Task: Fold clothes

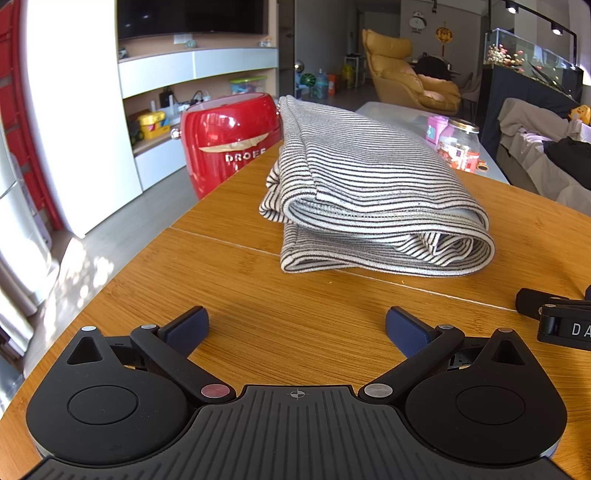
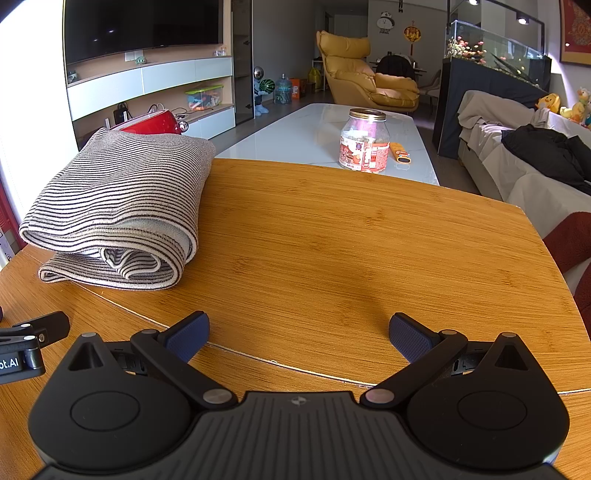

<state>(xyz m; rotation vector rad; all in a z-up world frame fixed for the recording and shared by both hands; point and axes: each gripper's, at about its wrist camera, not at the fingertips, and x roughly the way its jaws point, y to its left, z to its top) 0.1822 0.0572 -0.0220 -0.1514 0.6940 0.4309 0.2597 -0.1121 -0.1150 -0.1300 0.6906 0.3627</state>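
Left hand-held gripper [image 1: 297,328] spread wide, striped garment [image 1: 373,192] folded, far end hidden

A home living room: television [image 2: 144,26], yellow armchair [image 2: 362,74], covered sofa [image 2: 517,162].

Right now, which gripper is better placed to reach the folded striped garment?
Left, probably. The striped garment lies straight ahead of the left gripper; it sits off to the side of the right gripper. Both jaws are open.

Black-and-white striped garment [image 1: 369,184], honey-brown wooden table [image 2: 332,240], glossy red bin [image 1: 225,136], yellow armchair [image 2: 362,74]
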